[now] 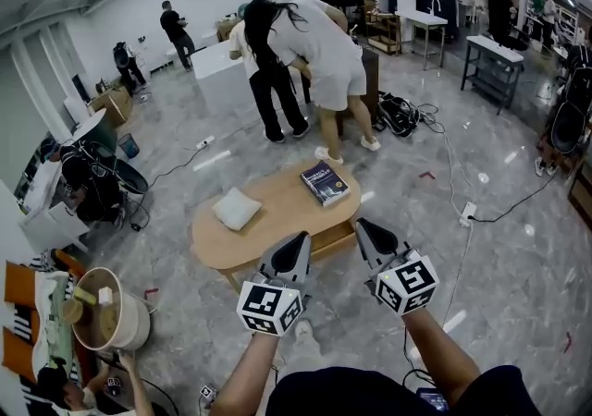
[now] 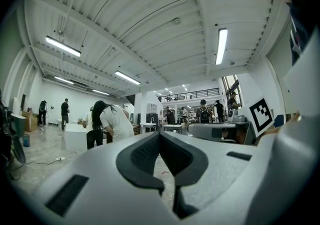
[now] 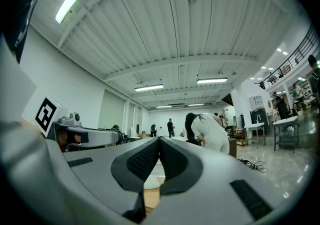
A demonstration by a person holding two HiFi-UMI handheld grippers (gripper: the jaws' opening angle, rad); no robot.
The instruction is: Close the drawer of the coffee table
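Left tongs [image 1: 289, 255] & right tongs [image 1: 377, 240] are pinched together, empty; hard drawer [image 1: 331, 237] prob slides easy, push its front.

Looking steeply down from the head onto the coffee table [image 1: 277, 213] near in front, and looking almost level from the left gripper [image 1: 298, 240] and the right gripper [image 1: 366, 227] across the hall, all three sharing the bending person in white [image 1: 328, 63].

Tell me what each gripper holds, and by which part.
Nothing: the left gripper and the right gripper both have jaws together, empty.
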